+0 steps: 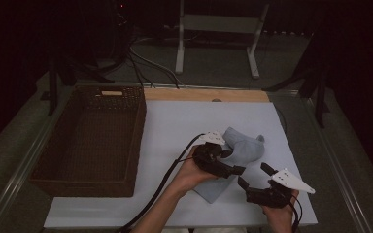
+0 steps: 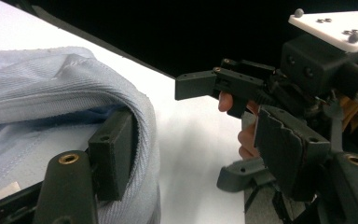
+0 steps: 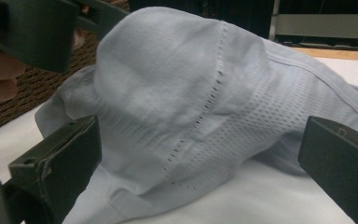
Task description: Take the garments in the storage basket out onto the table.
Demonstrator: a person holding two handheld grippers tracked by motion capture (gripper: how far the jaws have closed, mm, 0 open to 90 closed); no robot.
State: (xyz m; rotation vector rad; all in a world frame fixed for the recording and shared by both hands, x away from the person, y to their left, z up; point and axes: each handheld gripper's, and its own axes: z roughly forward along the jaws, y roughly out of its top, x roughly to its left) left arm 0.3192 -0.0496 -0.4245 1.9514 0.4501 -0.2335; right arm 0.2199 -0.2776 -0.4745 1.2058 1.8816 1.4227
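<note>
A: Item one?
B: Cloth [image 1: 240, 154], pale blue-grey, soft knit. Lies crumpled on the white table [image 1: 175, 131], right of centre, well apart from the basket [image 1: 90, 141].

A: Surface detail?
B: In the right gripper view, cloth [image 3: 186, 93] is domed up in a mound. A line of small holes runs down it, with a mesh panel of fine perforations to one side and plain smooth fabric to the other. A flat hemmed edge lies on the table at the front. In the left gripper view, cloth [image 2: 51, 88] shows fine ribbing and a rolled fold.

A: Left gripper [image 1: 218, 162]?
B: At the cloth's near-left edge. One jaw sits under the rolled fold, touching the fabric; the other stands off over bare table. Jaws apart, nothing clamped.

A: Right gripper [image 1: 255, 177]?
B: Just beside the cloth's near-right side, pointing at it. Jaws wide apart, the mound seen between them but beyond the tips, neither pad on it.

A: Other stock?
B: Basket, dark brown wicker, rectangular, on the table's left.
</note>
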